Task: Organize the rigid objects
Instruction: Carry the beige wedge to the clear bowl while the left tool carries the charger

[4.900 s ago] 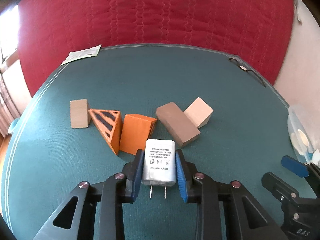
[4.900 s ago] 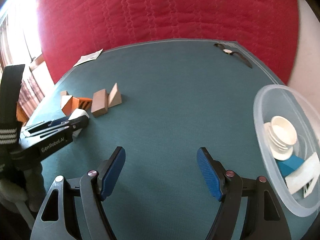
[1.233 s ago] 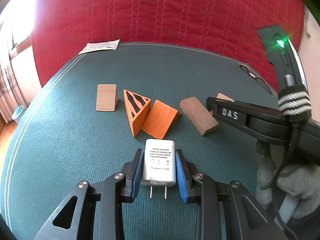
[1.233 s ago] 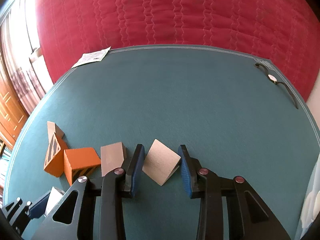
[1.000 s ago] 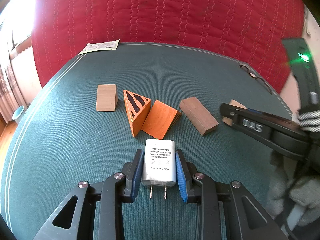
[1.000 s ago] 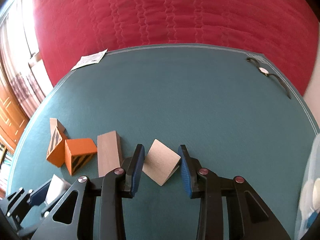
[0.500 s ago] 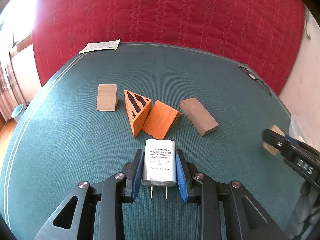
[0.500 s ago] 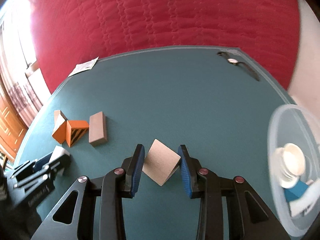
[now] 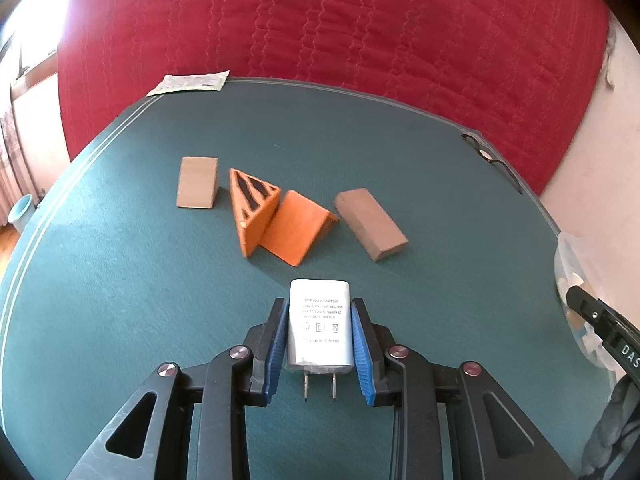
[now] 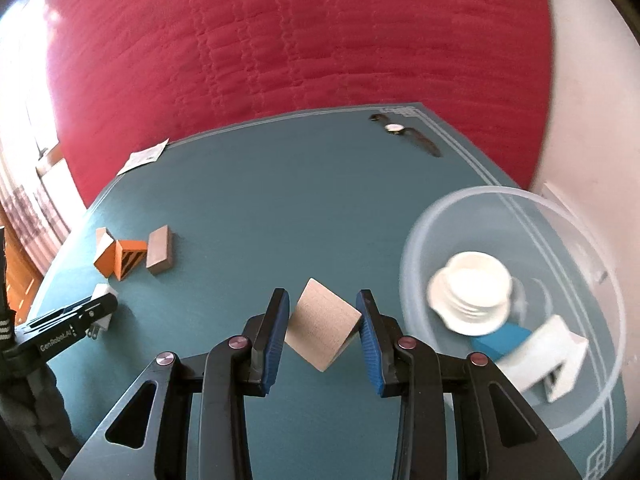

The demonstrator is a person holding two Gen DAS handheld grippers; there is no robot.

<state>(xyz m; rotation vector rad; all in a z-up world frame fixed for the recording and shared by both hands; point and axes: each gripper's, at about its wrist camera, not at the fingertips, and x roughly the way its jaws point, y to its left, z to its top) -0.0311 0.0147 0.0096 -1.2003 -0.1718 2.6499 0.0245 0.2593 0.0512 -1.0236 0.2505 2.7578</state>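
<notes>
My left gripper [image 9: 319, 308] is shut on a white power adapter [image 9: 319, 326], prongs toward the camera, just above the green table [image 9: 120, 280]. Beyond it lie a tan wedge [image 9: 197, 182], two orange wedges [image 9: 253, 207] [image 9: 298, 232] and a brown block [image 9: 370, 223]. My right gripper [image 10: 322, 306] is shut on a pale wooden block [image 10: 321, 328], held tilted above the table, left of a clear plastic bowl [image 10: 460, 216]. The bowl holds a white cap [image 10: 470, 292], a blue piece [image 10: 502, 338] and a white piece [image 10: 554, 356].
A wristwatch [image 10: 404, 133] lies at the table's far right edge, and a paper slip [image 9: 188, 82] lies at the far left edge. A red quilted backdrop [image 9: 320, 20] rises behind the table. The bowl's rim shows at the right in the left wrist view [image 9: 564, 256].
My right gripper has carried the pale block from beside the brown block rightward toward the bowl. My left gripper holds the adapter in place.
</notes>
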